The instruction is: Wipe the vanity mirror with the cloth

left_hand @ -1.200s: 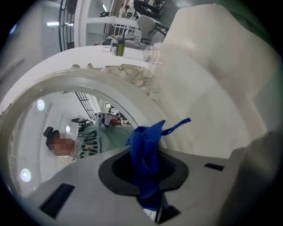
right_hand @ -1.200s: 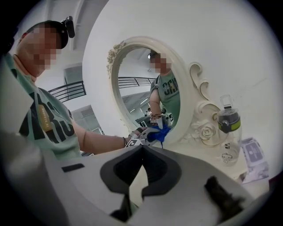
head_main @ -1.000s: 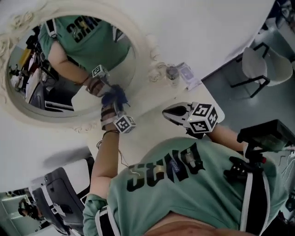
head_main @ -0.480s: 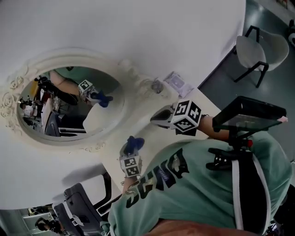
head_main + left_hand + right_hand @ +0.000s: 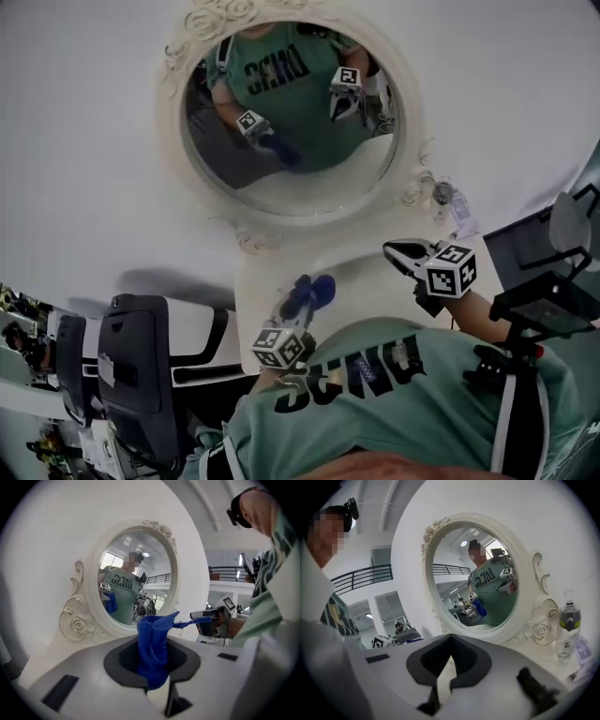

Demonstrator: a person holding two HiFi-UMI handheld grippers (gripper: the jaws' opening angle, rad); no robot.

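Cloth (image 5: 152,648) sits bunched in your left tongs (image 5: 154,680), which are clenched on its lower end, so it stands up out of them as a crumpled blue plume. Its long axis runs along the line of the tongs, with the free end aimed at the vanity mirror (image 5: 136,581) and one thin tail flicking off to your right. From the head view the cloth hangs over the white bench (image 5: 366,281), below the mirror's lower frame and clear of the glass, so nothing is being wiped at this moment. I read this as the approach step, with the wiping itself to come, though how much of the glass is already clean cannot be told from here. Your next move, as I judge it, is to raise and push the left tongs forward until the loose end meets the glass, then flatten it there, because only a narrow tip leads now and that would clean just a thin streak. Tilt the tongs so the cloth, not the hard tips, takes the contact. Your right tongs (image 5: 446,672) are pinched together on nothing, held over the bench's right side. Near them a small clear bottle (image 5: 568,620) stands by the frame's scrollwork, so mind it on wide sweeps.
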